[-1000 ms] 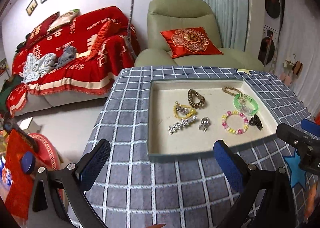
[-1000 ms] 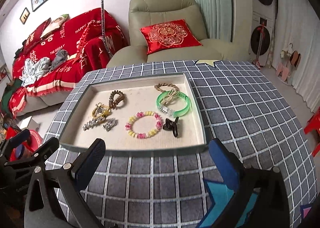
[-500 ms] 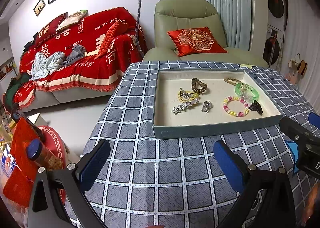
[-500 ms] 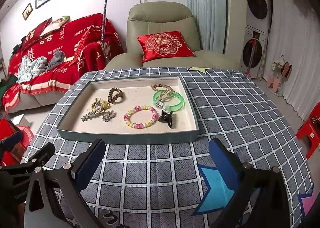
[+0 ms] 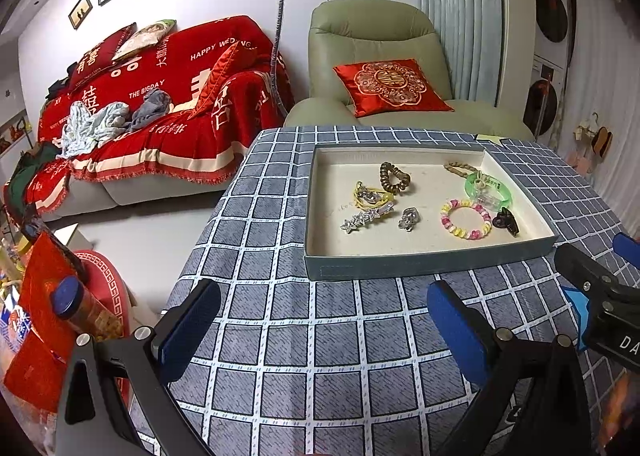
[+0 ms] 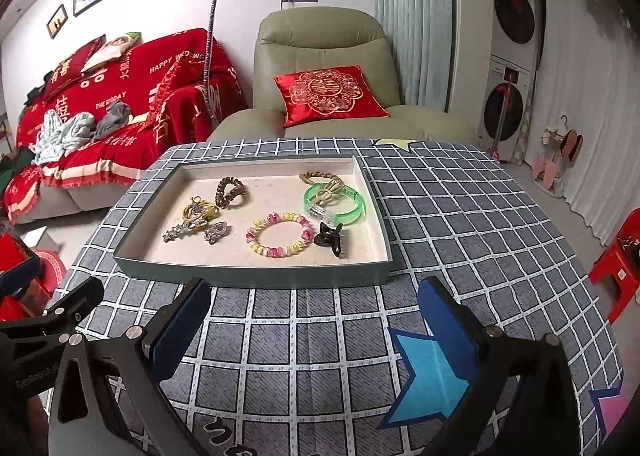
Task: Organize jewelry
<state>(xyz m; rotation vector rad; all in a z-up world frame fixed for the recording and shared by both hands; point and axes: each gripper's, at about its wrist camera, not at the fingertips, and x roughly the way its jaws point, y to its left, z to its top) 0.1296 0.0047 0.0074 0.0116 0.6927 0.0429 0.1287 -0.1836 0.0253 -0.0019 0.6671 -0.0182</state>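
Observation:
A grey-green tray (image 5: pixel 432 262) (image 6: pixel 256 281) with a cream lining sits on the checked tablecloth. In it lie a pink and yellow bead bracelet (image 5: pixel 466 219) (image 6: pixel 279 235), a green bangle (image 5: pixel 489 189) (image 6: pixel 334 203), a brown coil hair tie (image 5: pixel 394 176) (image 6: pixel 230 190), a braided band (image 6: pixel 320 177), a black claw clip (image 5: pixel 506 220) (image 6: pixel 330 239), a silver star clip (image 5: pixel 362 219) (image 6: pixel 180 231), a small silver clip (image 5: pixel 409 218) (image 6: pixel 216 233) and a yellow tie (image 5: pixel 370 194) (image 6: pixel 199 211). My left gripper (image 5: pixel 320 326) and right gripper (image 6: pixel 314 322) are open and empty, short of the tray's near edge.
A red-covered sofa (image 5: pixel 152 104) and a green armchair with a red cushion (image 6: pixel 328 92) stand beyond the table. A flexible stand (image 5: pixel 280 28) rises between them. Red items and a blue-capped jar (image 5: pixel 84 314) sit low at left. A red stool (image 6: pixel 618 260) stands at right. Star patches (image 6: pixel 432 372) mark the cloth.
Both grippers have pulled back from the tray and risen; the tray looks smaller and farther away. The jewelry has not moved. Both grippers stay open.

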